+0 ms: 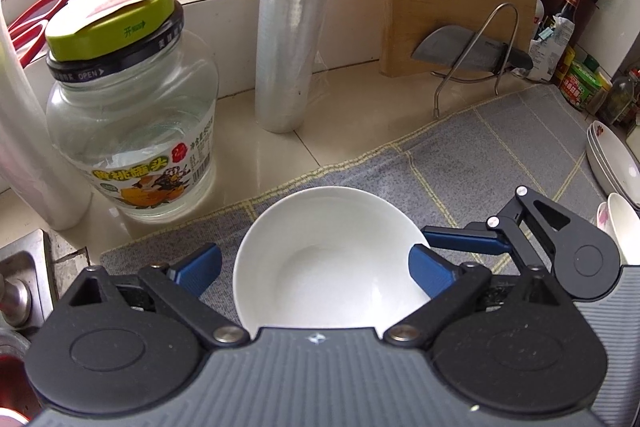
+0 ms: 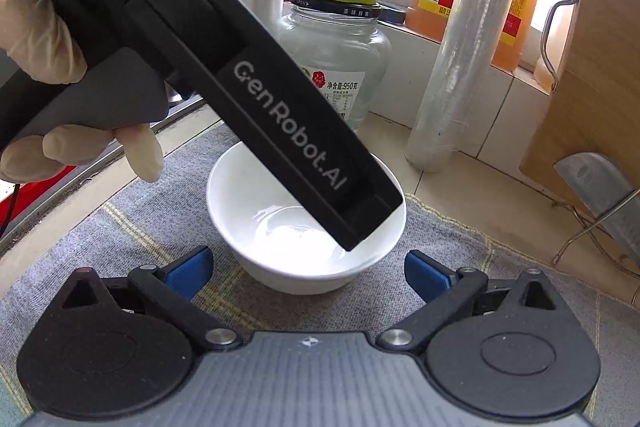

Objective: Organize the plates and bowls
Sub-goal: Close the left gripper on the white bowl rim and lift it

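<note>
Bowl (image 1: 324, 259) is sitting upright on the grey mat (image 1: 480, 147), between the spread fingers of the left gripper (image 1: 316, 273), its pads not pressing the rim. Right gripper (image 2: 308, 275) is hanging spread just in front of the bowl, holding nothing.

Bowl (image 1: 320, 259): I see it on the mat (image 1: 460, 155), between my left claw's (image 1: 316, 273) fingers.
Jar (image 1: 132, 131): on the counter (image 1: 360, 107), behind-left of the bowl.
Plates (image 1: 612, 163): stacked far right on the mat.
</note>
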Motion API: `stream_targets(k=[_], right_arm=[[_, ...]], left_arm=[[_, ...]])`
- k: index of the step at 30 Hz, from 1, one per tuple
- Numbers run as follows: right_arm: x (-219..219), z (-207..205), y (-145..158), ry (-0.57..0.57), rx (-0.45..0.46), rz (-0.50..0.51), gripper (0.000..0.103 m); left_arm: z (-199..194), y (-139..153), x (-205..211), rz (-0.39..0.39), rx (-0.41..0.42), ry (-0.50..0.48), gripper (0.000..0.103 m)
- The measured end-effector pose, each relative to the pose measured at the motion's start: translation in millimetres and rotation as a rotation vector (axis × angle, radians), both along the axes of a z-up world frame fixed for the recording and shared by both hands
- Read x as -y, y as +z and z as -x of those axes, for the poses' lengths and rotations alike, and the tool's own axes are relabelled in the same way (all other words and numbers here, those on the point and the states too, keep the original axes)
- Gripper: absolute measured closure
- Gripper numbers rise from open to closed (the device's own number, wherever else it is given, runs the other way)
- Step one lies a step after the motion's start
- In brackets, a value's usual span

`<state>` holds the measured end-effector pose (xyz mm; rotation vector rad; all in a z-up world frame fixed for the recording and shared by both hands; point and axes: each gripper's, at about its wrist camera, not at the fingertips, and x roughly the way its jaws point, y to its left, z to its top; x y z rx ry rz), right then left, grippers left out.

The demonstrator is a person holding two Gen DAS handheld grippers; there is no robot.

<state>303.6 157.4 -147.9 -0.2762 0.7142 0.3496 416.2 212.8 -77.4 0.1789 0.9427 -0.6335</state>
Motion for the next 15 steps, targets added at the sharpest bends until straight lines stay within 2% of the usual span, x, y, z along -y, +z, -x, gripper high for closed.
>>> stream_targets(k=[10, 15], right_arm=[[2.5, -1.3, -1.1, -0.002, 0.011, -0.024, 0.006], [1.7, 1.7, -0.7, 0.013, 0.012, -0.026, 0.012]], left_arm=[[-9.2, -2.3, 2.9, -0.004, -0.049, -0.061, 0.005], [-8.2, -2.2, 2.4, 0.0, -0.065, -0.072, 0.009]])
